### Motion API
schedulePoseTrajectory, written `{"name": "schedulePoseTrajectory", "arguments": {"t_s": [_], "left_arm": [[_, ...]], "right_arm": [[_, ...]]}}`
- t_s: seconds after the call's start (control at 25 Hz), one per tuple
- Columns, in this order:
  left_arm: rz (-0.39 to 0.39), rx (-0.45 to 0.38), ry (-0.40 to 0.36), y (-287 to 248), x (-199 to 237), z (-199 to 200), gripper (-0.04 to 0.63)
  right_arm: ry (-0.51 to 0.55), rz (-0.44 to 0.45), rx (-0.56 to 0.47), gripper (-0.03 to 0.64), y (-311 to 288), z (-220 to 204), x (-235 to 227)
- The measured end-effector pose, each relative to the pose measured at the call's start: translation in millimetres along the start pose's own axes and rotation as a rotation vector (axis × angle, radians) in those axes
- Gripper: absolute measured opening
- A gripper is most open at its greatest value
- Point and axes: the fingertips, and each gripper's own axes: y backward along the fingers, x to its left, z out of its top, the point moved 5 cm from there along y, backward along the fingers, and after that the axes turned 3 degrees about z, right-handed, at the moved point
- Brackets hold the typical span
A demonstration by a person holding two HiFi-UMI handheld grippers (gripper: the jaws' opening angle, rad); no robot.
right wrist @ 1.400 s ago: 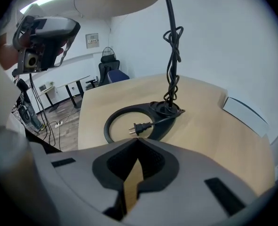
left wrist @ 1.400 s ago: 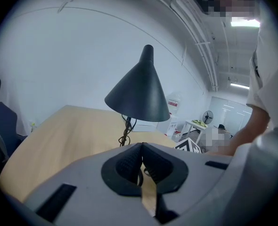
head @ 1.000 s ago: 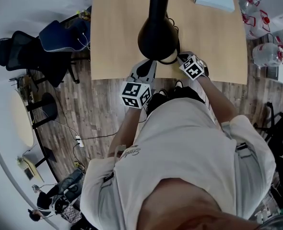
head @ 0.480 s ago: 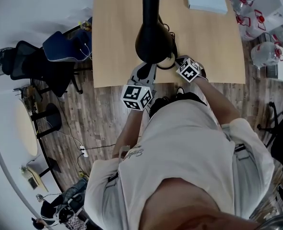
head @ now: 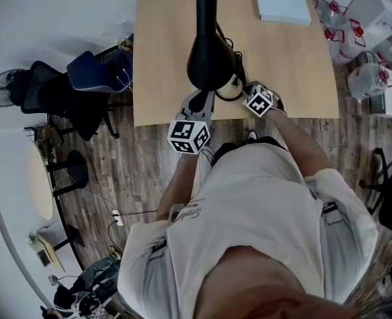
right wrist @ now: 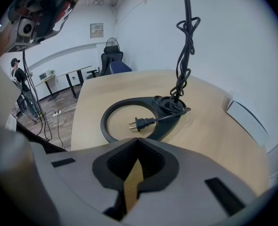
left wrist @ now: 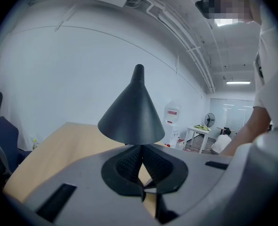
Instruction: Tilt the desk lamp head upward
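Left gripper [left wrist: 140, 149] has its jaws pressed flat together with nothing pinched. The closed tips sit right under the rim of the black cone-shaped lamp head [left wrist: 132, 114], close enough that I honestly can't tell if they're touching it or just shy of it. Right gripper [right wrist: 137, 147] is closed up too and empty, with only a sliver of wood showing through lower down. It's hanging over the ring-shaped lamp base [right wrist: 104, 121], where the loose plug [right wrist: 140, 123] lies inside the ring and the cord [right wrist: 183, 55] runs up in a tangle. As for what changed over the last second: not a lot. In the head view both grippers keep pretty much the same spots at the near edge of the table [right wrist: 214, 121], the left one maybe nudged a touch further in under the shade. The lamp head looks slightly smaller and lets a bit more of the base ring peek out, but the camera shifted too, so that could just be the person's head moving. The lamp arm [head: 206, 5] runs away up the frame much as before. My read is that the tilt hasn't really happened yet. The left tips look set to push the rim up from below, while the right one looks placed to pin the base.
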Motion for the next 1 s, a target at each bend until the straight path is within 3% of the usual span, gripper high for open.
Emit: {"name": "schedulePoseTrajectory", "arguments": {"t_s": [0.76, 1.0], "left_arm": [[-0.016, -0.142, -0.035, 75.1, -16.2, 74.4, 0.013], [-0.034, -0.203, -0.096, 89.5, -21.1, 107.6, 0.014]], "right_arm": [[-0.040, 0.024, 0.004, -0.005, -0.8, 4.2, -0.7], [-0.002, 0.017, 0.051, -0.005, 0.1, 4.8, -0.1]]}}
